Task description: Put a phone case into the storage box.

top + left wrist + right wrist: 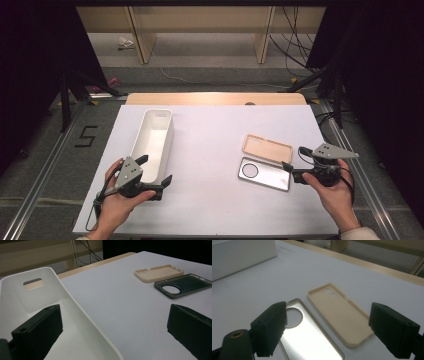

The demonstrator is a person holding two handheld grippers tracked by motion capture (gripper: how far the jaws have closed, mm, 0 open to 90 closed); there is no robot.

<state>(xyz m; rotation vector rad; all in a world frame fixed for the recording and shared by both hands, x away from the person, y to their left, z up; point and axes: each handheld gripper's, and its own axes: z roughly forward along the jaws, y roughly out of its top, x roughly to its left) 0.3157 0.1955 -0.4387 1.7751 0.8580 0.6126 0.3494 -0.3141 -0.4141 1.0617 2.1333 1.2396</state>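
A long white bin (152,142) lies on the left of the white table (215,125). My left gripper (155,170) is open and straddles the bin's near right wall (82,315), one jaw inside and one outside. A beige phone case (267,148) lies hollow side up at the right, and just in front of it a dark grey case (264,173) with a round camera hole. My right gripper (295,158) is open, low at the right ends of both cases. Seen from it, the beige case (339,315) and the grey case (307,340) lie between its jaws, untouched.
Bare white surface (210,165) separates the bin from the cases. A wooden edge (215,98) runs along the table's far side. On the floor stand dark stand legs (65,100) at the left, cables (295,45) at the right, and a painted "5" (86,136).
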